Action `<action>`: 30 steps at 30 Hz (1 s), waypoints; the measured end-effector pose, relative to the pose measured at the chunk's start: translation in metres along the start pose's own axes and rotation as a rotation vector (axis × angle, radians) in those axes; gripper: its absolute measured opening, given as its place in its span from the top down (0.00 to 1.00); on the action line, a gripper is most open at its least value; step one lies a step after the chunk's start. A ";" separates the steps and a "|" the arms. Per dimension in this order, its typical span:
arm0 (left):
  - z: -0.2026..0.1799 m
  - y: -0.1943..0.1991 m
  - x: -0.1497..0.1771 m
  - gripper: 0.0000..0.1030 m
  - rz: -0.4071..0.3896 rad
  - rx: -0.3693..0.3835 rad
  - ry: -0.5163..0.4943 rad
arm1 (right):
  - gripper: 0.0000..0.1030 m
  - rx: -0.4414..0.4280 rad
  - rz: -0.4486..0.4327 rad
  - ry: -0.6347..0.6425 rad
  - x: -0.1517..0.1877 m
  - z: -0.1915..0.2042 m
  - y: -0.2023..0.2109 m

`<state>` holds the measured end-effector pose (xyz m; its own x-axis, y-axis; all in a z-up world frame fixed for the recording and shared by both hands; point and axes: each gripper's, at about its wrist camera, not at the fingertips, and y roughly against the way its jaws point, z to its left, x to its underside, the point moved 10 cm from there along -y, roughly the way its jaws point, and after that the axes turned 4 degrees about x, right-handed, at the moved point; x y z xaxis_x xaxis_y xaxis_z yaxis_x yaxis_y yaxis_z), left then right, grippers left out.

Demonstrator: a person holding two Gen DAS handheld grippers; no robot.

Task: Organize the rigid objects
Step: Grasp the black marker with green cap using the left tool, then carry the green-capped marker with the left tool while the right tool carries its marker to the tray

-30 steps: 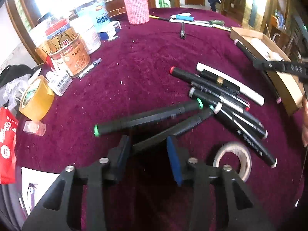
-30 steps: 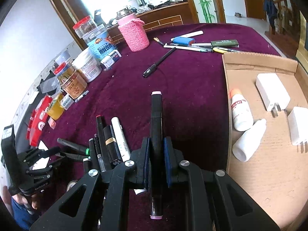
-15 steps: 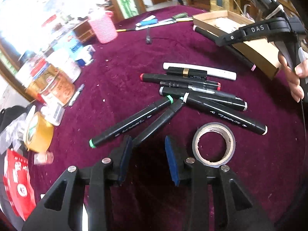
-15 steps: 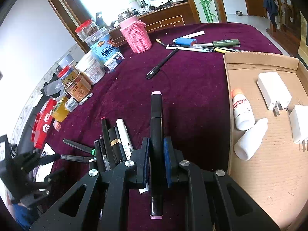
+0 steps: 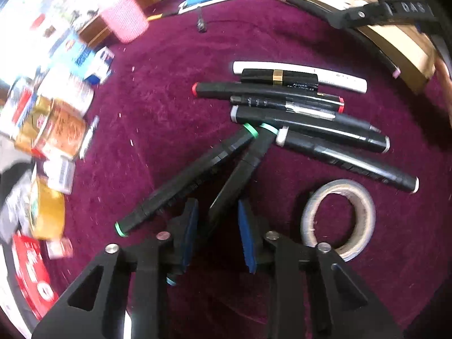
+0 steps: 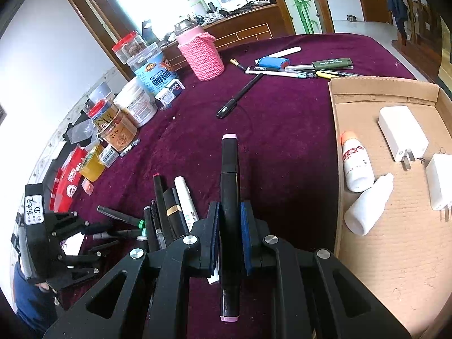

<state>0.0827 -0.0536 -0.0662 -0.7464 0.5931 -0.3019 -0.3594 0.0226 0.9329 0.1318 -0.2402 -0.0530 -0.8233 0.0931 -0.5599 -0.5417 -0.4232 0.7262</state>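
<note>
The left gripper (image 5: 216,227) is closing around a black marker (image 5: 241,171) lying on the purple tablecloth (image 5: 169,107), pads not yet pressing it. The right gripper (image 6: 230,236) is clamped on a pink-capped marker (image 6: 229,186), held beside the cardboard tray (image 6: 395,240).

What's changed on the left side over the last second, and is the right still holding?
The left gripper has rolled and moved in over the teal-capped marker, and its jaws are closing around it, not yet pressing. The right gripper stays shut on the pink-capped marker, unmoved. The marker pile and tape roll are unchanged.
</note>
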 end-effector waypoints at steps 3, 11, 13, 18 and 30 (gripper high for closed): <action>-0.020 0.003 0.005 0.86 0.019 0.018 -0.020 | 0.88 -0.004 0.000 0.004 0.000 0.002 0.000; -0.022 0.002 0.000 0.86 -0.010 -0.055 -0.007 | 0.88 -0.010 0.010 0.011 0.002 0.004 -0.003; -0.021 0.004 0.003 0.87 -0.038 -0.098 0.008 | 0.88 -0.014 0.008 0.010 0.001 0.004 -0.002; -0.010 0.022 0.011 0.87 -0.139 -0.019 0.182 | 0.88 -0.027 -0.001 0.015 0.001 0.007 0.002; -0.008 0.081 -0.029 0.87 -0.418 0.193 0.463 | 0.88 -0.084 -0.056 0.003 -0.006 0.015 0.021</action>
<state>0.0710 -0.0757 0.0164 -0.7451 0.0958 -0.6600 -0.5970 0.3455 0.7241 0.1231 -0.2363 -0.0285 -0.7914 0.1162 -0.6001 -0.5709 -0.4913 0.6578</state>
